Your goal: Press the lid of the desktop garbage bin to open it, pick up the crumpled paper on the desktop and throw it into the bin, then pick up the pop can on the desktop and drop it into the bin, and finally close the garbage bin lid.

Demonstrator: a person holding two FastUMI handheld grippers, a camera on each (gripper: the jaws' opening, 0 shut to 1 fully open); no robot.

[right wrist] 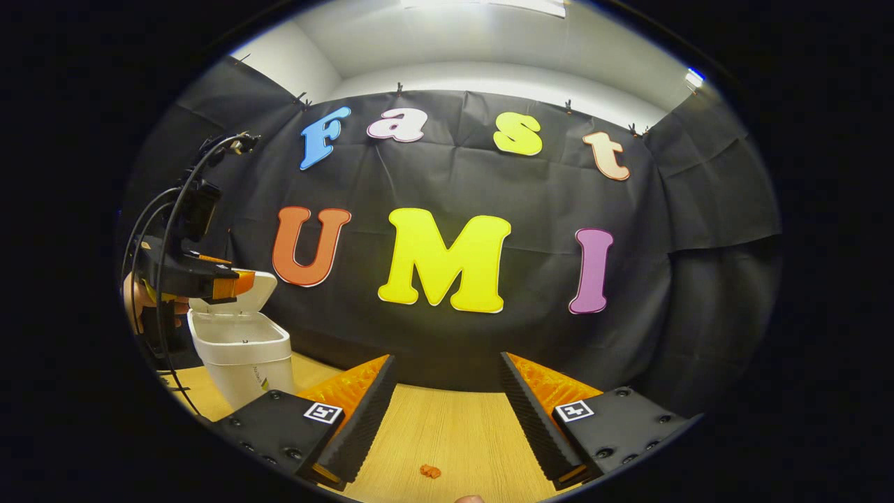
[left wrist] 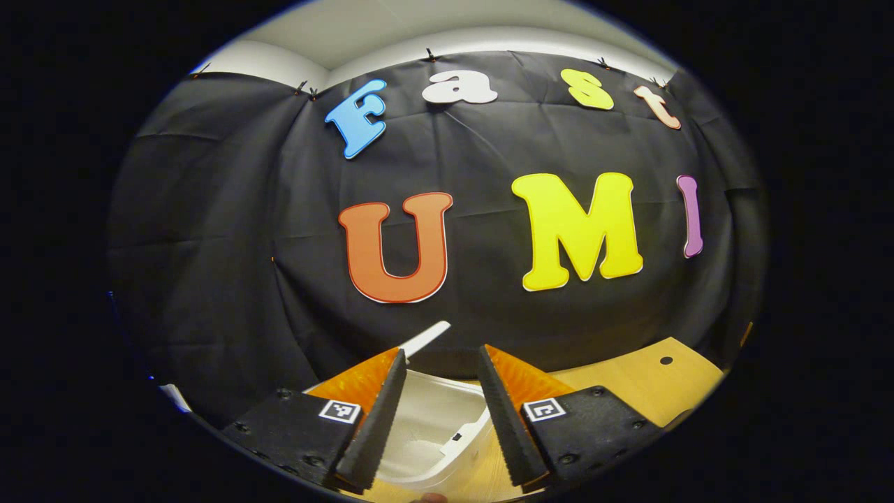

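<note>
Bin (left wrist: 433, 426) sat right under my left gripper (left wrist: 442, 419), white, its lid (left wrist: 427, 337) swung up and standing at the far side, so the mouth lay open between my spread fingers (left wrist: 377, 412). I held nothing in them; the gap was wide and I looked straight down into the pale hollow, where I could not tell whether anything lay at the bottom. Beside the bin, to my right in the left gripper view, ran the light wooden table (left wrist: 649, 384) with a small dark hole in its top.

From the right gripper view the same garbage bin (right wrist: 244, 353) stood on the table (right wrist: 454, 433) well off to the left, its lid (right wrist: 255, 286) tipped up behind it. My left gripper (right wrist: 234, 285) hung just above its rim, held by a hand (right wrist: 140, 300), with black cables (right wrist: 164, 279) looping up and down past it. My right gripper (right wrist: 447, 412) was well apart from all that, low over bare wood, its fingers (right wrist: 363, 419) parted wide and holding nothing. A small orange scrap (right wrist: 430, 471) lay on the table between them, near the bottom edge; it was too small for me to say what it was. Behind everything hung the black cloth wall (right wrist: 663, 209), and above it a pale ceiling (right wrist: 489, 49).
</note>
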